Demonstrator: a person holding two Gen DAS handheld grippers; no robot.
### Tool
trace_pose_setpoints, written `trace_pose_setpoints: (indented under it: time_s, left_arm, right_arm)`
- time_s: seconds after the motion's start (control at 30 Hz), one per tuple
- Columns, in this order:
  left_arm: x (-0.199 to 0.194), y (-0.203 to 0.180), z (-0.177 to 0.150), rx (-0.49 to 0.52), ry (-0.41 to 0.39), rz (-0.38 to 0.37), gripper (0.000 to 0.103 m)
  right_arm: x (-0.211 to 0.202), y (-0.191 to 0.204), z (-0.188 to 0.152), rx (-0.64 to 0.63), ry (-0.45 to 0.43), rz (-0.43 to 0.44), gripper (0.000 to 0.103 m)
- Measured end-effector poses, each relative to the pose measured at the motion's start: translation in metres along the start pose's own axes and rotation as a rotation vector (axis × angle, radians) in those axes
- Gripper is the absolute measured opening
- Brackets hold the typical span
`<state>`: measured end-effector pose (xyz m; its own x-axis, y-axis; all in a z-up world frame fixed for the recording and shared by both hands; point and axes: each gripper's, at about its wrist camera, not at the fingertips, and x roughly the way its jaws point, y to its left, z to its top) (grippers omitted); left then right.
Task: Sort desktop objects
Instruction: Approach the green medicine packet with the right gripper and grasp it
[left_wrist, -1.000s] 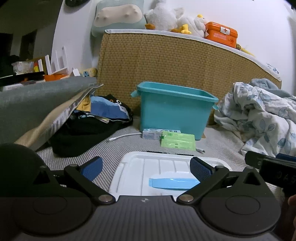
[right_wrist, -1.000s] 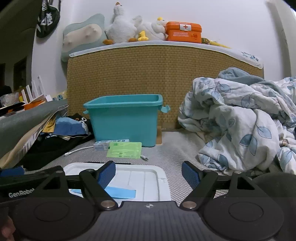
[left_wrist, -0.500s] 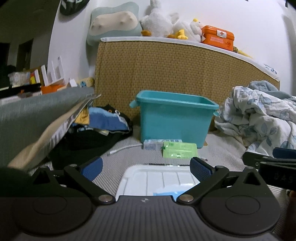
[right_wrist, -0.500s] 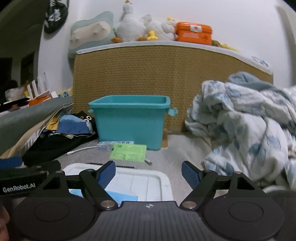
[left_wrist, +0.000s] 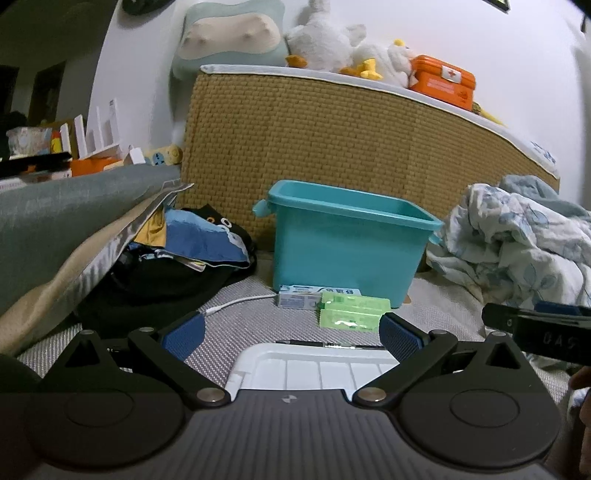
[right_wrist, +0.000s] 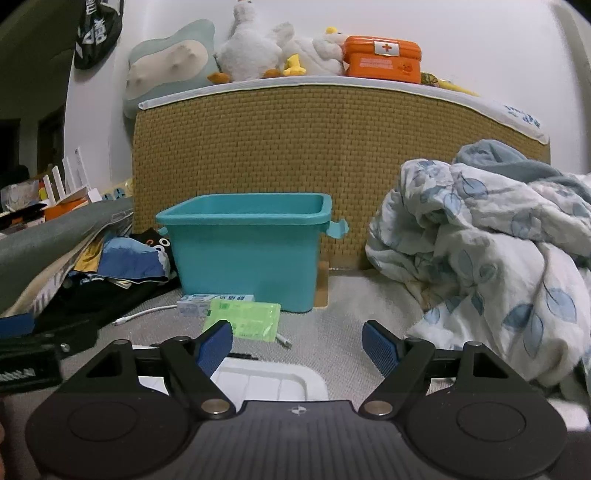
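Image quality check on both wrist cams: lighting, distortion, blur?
Left wrist: dim indoor light, strong fisheye bending the woven headboard; the green packet glares slightly, far items stay legible. Right wrist: same barrel distortion, dark vignetted corners; the floral blanket smears at the lower right edge, the teal bin is sharp.

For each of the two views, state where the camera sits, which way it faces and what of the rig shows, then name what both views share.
Left wrist: on the left gripper, open, facing the teal bin and woven headboard; the right gripper's edge shows at right.
Right wrist: on the right gripper, open, facing the same bin; the left gripper's edge shows at left.
Shared: bin, green packet, white lid, orange first-aid box.
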<state>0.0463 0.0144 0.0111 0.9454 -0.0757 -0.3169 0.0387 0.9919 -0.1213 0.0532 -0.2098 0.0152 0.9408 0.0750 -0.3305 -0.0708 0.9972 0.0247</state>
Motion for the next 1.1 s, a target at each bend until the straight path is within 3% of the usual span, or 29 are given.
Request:
trace_pose_setpoints:
  time_s: [0.4,0.9,1.1]
  left_arm:
    - [0.031,-0.004,0.016,0.049,-0.022,-0.036,0.103]
    - [0.076,0.004,0.021,0.033,0.075,-0.070,0.103]
    - [0.090,0.009,0.027,0.019,0.098,-0.087,0.103]
  right_arm:
    - [0.038,-0.004,0.007,0.006,0.044,0.050,0.077]
    - [0.088,-0.004,0.008,0.018,0.173,0.174,0.060]
    - [0.110,0.002,0.007,-0.044,0.209,0.193,0.060]
